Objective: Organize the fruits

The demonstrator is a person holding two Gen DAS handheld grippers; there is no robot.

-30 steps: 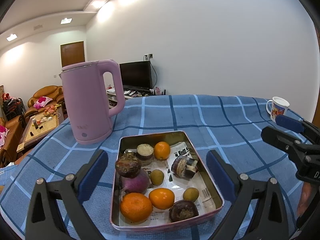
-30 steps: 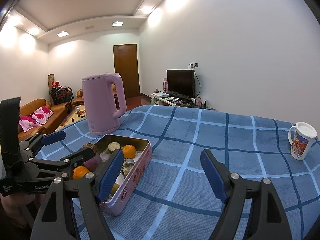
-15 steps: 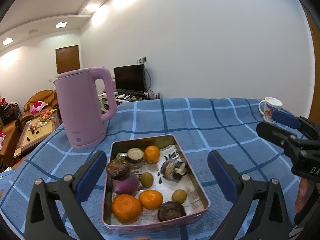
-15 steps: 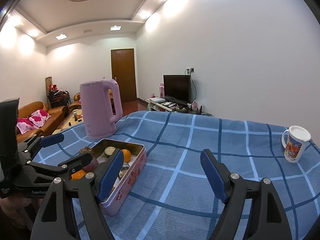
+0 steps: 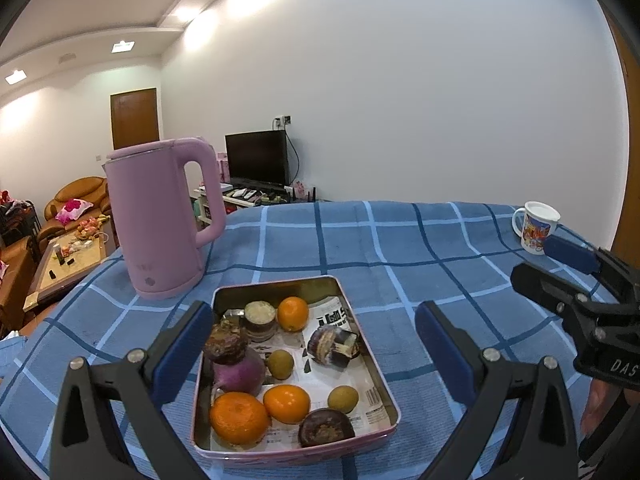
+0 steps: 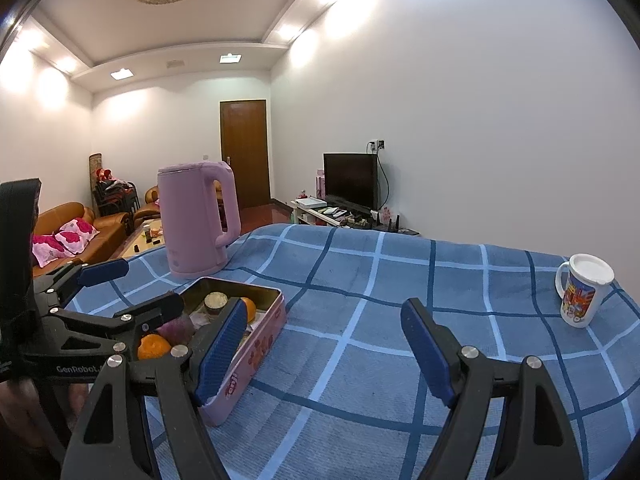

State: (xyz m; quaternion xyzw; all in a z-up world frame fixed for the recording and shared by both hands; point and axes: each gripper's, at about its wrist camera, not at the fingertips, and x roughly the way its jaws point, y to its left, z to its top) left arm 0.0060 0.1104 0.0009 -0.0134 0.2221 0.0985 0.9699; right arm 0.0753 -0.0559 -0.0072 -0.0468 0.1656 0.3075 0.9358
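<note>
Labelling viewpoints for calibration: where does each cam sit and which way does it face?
Left wrist: on the left tongs, angled down at the pink rectangular metal tin of oranges and dark fruit; open blue-padded fingers, plus the right tongs at the right edge.
Right wrist: on the right tongs, facing across the blue checked tablecloth; open fingers, left tongs at left.
Shared: tin, pink plastic kettle, white printed mug.
</note>
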